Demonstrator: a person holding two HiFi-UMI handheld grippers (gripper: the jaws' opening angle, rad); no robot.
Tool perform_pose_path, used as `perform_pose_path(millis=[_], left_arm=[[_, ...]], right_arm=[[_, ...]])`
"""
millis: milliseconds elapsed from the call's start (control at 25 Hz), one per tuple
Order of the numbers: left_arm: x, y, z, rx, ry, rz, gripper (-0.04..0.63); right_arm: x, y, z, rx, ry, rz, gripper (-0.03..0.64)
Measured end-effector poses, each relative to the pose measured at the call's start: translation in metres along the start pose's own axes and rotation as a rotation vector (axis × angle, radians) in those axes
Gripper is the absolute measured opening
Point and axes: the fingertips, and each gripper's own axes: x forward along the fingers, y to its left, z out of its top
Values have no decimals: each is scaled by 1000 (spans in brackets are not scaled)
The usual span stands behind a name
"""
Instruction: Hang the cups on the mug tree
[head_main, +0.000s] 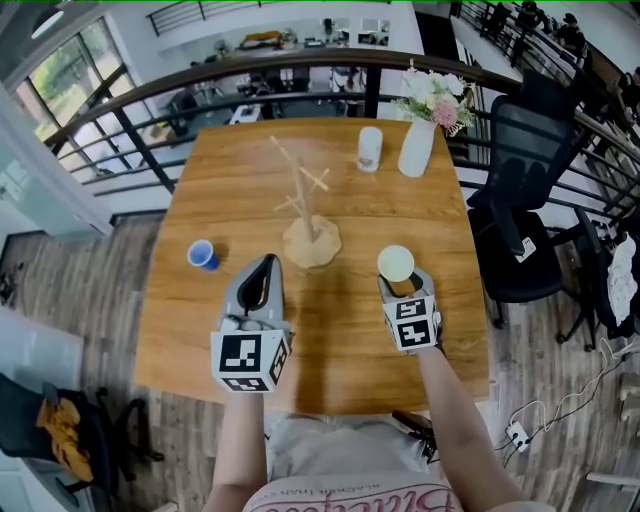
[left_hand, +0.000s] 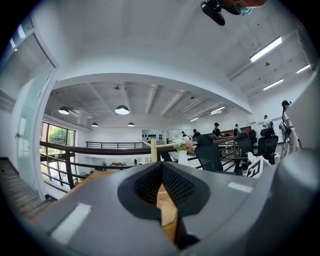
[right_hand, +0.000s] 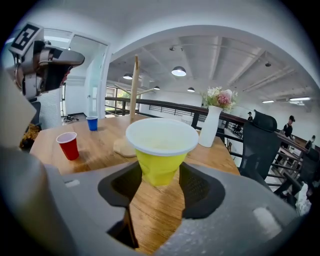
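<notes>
The wooden mug tree (head_main: 308, 215) stands mid-table with bare pegs; its pole also shows in the right gripper view (right_hand: 134, 85). My right gripper (head_main: 398, 282) is shut on a yellow cup (right_hand: 161, 150), held upright above the table right of the tree, pads (right_hand: 197, 187) pressing its lower sides. My left gripper (head_main: 266, 262) hovers left of the tree base with its pads (left_hand: 175, 185) meeting and nothing between them. A red cup (right_hand: 67, 145) stands below it. A blue cup (head_main: 202, 255) sits farther left. A white cup (head_main: 370, 148) stands at the back.
A white vase with flowers (head_main: 417, 145) stands at the table's far right corner. Black office chairs (head_main: 520, 200) are to the right of the table (head_main: 340, 330), and a railing (head_main: 180, 90) runs behind it.
</notes>
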Motion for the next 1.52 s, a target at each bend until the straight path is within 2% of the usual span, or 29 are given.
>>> perform_pose_path(millis=[600, 1120, 1520], left_arm=[[-22, 68, 17, 11, -43, -96, 14], [-29, 98, 20, 10, -71, -155, 14], [-33, 112, 19, 4, -79, -161, 14]], right_arm=[[-20, 34, 82, -29, -49, -130, 230], [-11, 40, 147, -170, -21, -208, 226], [-4, 38, 181, -253, -2, -234, 227]])
